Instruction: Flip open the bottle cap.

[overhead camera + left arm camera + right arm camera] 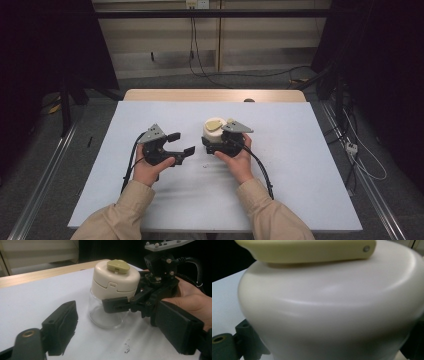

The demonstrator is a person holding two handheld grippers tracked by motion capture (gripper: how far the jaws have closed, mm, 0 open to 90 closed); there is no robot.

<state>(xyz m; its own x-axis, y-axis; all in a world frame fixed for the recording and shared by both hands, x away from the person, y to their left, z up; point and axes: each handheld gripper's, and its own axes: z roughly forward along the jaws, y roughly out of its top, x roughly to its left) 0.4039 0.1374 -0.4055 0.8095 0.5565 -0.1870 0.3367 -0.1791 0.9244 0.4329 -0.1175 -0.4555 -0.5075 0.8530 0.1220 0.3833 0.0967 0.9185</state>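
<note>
A jar (214, 129) with a clear glass base, a cream lid and an olive flip tab stands upright near the middle of the white table cover. My right gripper (210, 143) is shut on its glass base from the right. In the left gripper view one black finger (116, 304) presses the glass under the jar's lid (115, 280). Up close in the right gripper view, the cream lid (329, 302) and its tab (307, 250) fill most of the frame. My left gripper (182, 143) is open a short way left of the jar, its jaws pointing at it with nothing between them.
The white cover (300, 165) lies over a wooden table whose far edge (215, 95) shows beyond it. A few dark specks (127, 348) lie on the cover in front of the jar. Cables trail over the floor on the right (360, 155).
</note>
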